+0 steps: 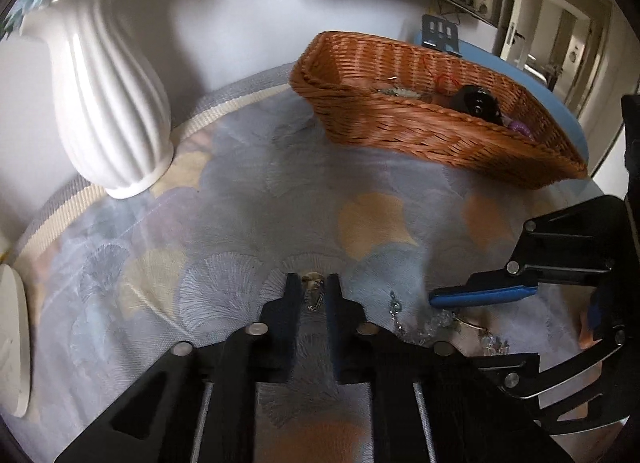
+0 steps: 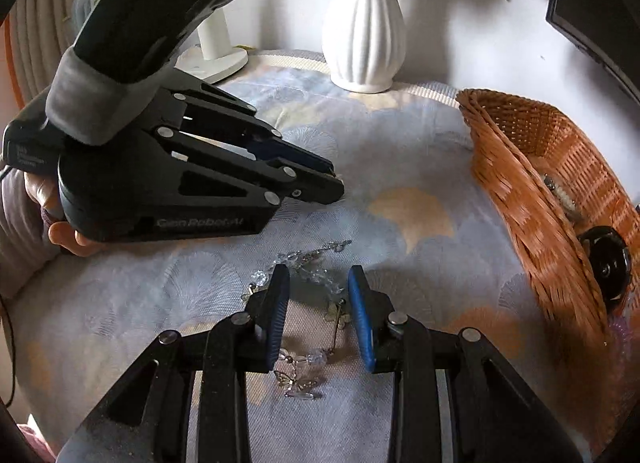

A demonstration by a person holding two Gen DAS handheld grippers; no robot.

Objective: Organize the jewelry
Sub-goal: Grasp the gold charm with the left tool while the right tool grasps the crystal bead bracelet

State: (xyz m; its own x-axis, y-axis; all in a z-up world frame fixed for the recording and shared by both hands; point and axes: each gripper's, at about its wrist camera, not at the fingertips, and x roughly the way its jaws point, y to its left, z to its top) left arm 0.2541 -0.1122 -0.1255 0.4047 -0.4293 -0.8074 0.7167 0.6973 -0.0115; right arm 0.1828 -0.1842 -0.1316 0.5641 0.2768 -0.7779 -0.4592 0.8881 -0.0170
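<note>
The left tongs (image 1: pixel 314 295) are pinching a small chain piece (image 1: pixel 314 291) at their very tips, low over the patterned surface (image 1: pixel 280 203). The right tongs (image 2: pixel 320 291) stand a little apart, astride a tangled crystal strand (image 2: pixel 316 279); its pads do not visibly press on it, so I judge that piece not yet gripped. The strand's long axis runs from far to near, roughly along the line the right tongs point, so those jaws would close across it rather than along it

The wicker basket (image 1: pixel 400 131), the likely home for both pieces, lies far and to the right of the left tongs and directly right of the right tongs; the right hand is the nearer of the two. The coming move probably calls for a lift and a carry rightward over the basket's near rim

The left wrist view shows the chain filling the gap between the left fingers, and it looks into the basket, where a black round item and something purple already lie. The right wrist view shows the left tongs from the side, tips drawn together, and the full run of the strand with its butterfly charms, which the left wrist view catches only at its edge
</note>
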